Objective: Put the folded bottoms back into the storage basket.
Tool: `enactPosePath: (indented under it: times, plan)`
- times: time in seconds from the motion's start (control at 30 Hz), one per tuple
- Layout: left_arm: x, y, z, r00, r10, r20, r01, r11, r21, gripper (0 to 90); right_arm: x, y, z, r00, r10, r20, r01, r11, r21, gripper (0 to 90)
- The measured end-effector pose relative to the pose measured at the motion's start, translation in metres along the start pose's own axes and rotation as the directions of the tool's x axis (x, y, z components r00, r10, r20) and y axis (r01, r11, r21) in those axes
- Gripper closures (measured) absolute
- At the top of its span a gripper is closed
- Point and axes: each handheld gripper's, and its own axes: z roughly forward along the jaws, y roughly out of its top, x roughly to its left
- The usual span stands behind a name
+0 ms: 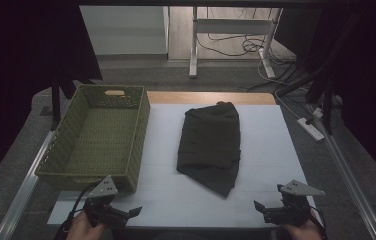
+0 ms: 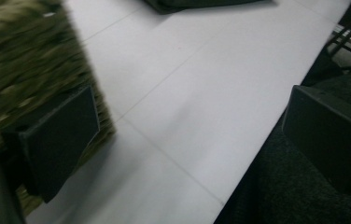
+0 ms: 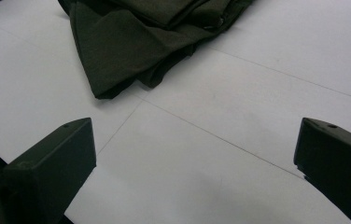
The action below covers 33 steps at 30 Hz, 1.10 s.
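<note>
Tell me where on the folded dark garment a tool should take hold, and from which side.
Probably the near corner of the folded dark garment, where its layers bunch and lift slightly off the white table. The right tool, jaws open, already faces that corner, so come in low from the person's side.

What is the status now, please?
Left tool open, right tool open, both empty at near table edge. Dark folded cloth flat mid-table, untouched. Green basket beside it, empty. Nothing between.

Green wicker basket [image 1: 101, 135] sits along the table's left edge, empty. Beyond the far edge: white desk frame [image 1: 194, 40], loose cables [image 1: 236, 45] on the floor, power strip [image 1: 312, 129] off the right edge.
</note>
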Motion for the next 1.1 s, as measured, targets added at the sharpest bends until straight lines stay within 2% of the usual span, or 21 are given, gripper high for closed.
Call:
enactPosePath:
  times: [0.2, 0.37, 0.47, 0.57, 0.77, 0.83, 1.1]
  plan:
    - [-0.006, 0.006, 0.009, 0.9987, -0.011, 0.050, 0.012, 0.9998, -0.013, 3.0, 0.000, 0.000, 0.000, 1.0000, -0.003, 0.001, 0.003, 1.000, 0.001, 0.0]
    - [-0.012, 0.013, 0.020, 0.9966, 0.008, 0.082, -0.007, 0.9999, -0.015, 3.1, 0.000, 0.000, 0.000, 1.0000, -0.005, 0.001, 0.005, 1.000, 0.000, 0.0]
    - [-0.016, 0.016, 0.027, 0.9940, 0.000, 0.110, 0.001, 1.0000, -0.009, 2.9, 0.001, 0.000, 0.000, 1.0000, -0.005, 0.000, 0.005, 1.000, 0.001, 0.0]
    - [-0.020, 0.019, 0.034, 0.9924, 0.010, 0.122, -0.010, 1.0000, 0.000, 2.9, 0.001, 0.000, 0.000, 1.0000, -0.008, 0.001, 0.008, 1.000, 0.003, 0.0]
    - [-0.026, 0.027, 0.047, 0.9893, 0.055, 0.135, -0.055, 0.9985, -0.007, 2.5, 0.001, 0.000, 0.000, 0.9999, -0.012, 0.000, 0.012, 1.000, 0.005, 0.0]
    - [-0.027, 0.031, 0.052, 0.9893, 0.065, 0.130, -0.066, 0.9978, 0.006, 2.1, 0.001, 0.000, 0.000, 0.9999, -0.015, 0.000, 0.015, 1.000, 0.005, 0.0]
    - [-0.024, 0.045, 0.069, 0.9889, 0.076, 0.128, -0.077, 0.9970, 0.009, 2.0, 0.002, 0.000, 0.001, 0.9998, -0.020, -0.003, 0.020, 1.000, 0.004, 0.0]
